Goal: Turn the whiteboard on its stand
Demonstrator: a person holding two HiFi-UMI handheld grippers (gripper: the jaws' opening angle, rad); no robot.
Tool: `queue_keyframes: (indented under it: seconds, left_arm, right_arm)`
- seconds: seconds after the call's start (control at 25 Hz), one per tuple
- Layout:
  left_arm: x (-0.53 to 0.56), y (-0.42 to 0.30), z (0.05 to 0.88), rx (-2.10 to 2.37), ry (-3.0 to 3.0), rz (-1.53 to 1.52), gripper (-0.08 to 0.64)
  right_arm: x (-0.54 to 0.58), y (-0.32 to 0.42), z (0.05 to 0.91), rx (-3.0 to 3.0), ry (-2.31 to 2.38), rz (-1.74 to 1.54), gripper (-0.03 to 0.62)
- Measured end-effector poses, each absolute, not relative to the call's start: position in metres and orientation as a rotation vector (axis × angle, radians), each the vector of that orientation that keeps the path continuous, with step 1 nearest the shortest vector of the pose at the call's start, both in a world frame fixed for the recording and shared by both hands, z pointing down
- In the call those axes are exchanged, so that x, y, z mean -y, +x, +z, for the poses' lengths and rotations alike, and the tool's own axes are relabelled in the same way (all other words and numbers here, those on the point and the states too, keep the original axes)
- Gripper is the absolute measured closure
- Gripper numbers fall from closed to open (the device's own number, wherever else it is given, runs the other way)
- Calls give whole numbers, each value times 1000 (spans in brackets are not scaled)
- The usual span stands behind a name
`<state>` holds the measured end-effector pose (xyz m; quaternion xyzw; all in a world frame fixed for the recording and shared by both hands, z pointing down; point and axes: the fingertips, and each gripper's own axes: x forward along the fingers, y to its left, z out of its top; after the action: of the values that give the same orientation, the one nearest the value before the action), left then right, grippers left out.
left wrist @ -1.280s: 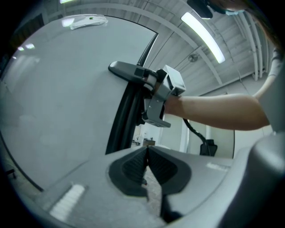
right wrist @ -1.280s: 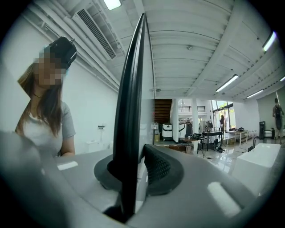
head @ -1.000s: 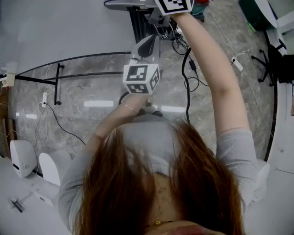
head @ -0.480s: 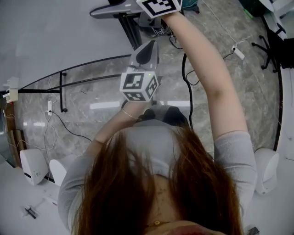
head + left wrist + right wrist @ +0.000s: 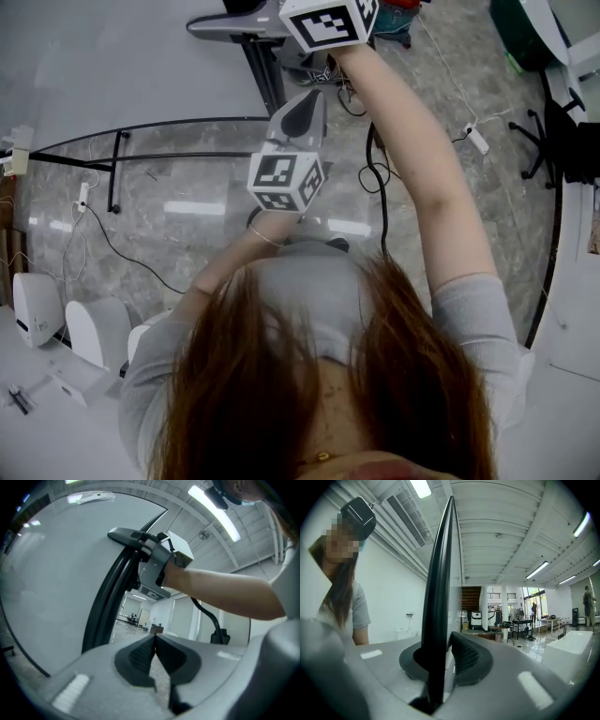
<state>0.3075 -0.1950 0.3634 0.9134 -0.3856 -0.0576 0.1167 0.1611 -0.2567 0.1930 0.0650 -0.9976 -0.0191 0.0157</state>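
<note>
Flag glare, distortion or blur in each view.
Head view: glare streaks on the floor, hair blocks the bottom. Left gripper view: fisheye bows the whiteboard edge, ceiling light blown out. Right gripper view: black corners, whiteboard edge silhouetted.

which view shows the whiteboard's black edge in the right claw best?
Right gripper view: the whiteboard's black edge runs straight between the right claw's pads, clamped there. Left gripper view shows that grip from outside, smaller. Head view shows only that claw's marker cube at the top; the grip is out of sight.
</note>
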Motion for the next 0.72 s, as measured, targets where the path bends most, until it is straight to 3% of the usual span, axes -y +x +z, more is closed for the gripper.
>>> queue_keyframes:
  seconds: [0.72]
  left_arm:
    - [154,390,372,1174,2638,-195,566]
  right_arm:
    - [211,255,207,3117,234,-9,535]
